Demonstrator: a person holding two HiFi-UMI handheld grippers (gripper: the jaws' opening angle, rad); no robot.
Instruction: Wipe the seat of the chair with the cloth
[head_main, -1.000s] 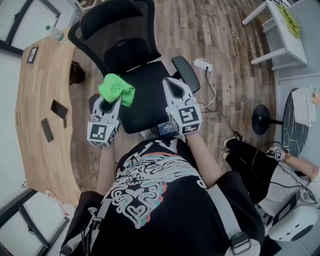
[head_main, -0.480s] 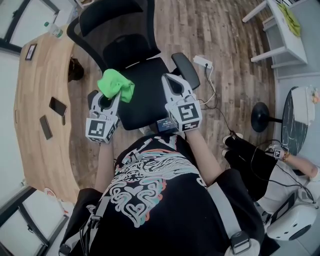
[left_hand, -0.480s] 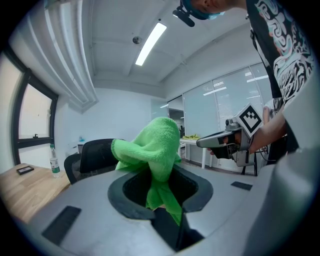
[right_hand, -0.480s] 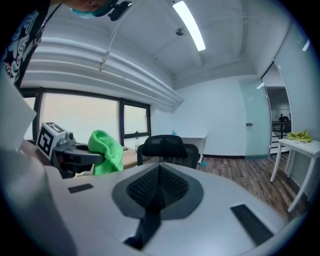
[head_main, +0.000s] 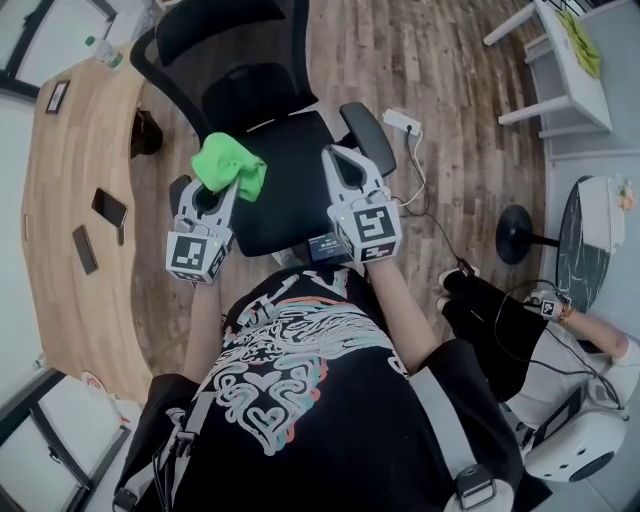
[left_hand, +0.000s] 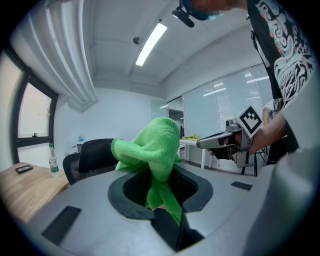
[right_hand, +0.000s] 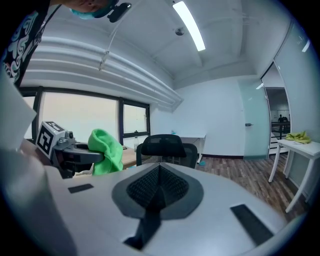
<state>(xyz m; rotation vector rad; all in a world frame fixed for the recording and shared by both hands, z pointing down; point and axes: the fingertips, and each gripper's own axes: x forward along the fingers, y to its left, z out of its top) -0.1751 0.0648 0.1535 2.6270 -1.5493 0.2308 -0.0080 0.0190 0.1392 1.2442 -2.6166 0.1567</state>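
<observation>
The black office chair's seat (head_main: 290, 195) lies below both grippers in the head view. My left gripper (head_main: 230, 185) is shut on a bunched bright green cloth (head_main: 228, 165), held just over the seat's left front part. In the left gripper view the green cloth (left_hand: 150, 147) rises out of the gripper (left_hand: 161, 192), and a strip is pinched between the jaws. My right gripper (head_main: 337, 160) hovers over the seat's right side, shut with nothing in it. The right gripper view shows that gripper's (right_hand: 159, 169) jaws together, the cloth (right_hand: 106, 150) at left and the chair's backrest (right_hand: 167, 146) ahead.
A curved wooden desk (head_main: 70, 150) with phones on it stands at the left. A power strip (head_main: 405, 125) and cables lie on the wood floor right of the chair. A seated person's legs (head_main: 495, 320), a round stand base (head_main: 520, 235) and a white table (head_main: 560, 60) are at the right.
The whole view has drifted slightly. Both grippers and the held cloth keep almost the same place over the chair seat.
</observation>
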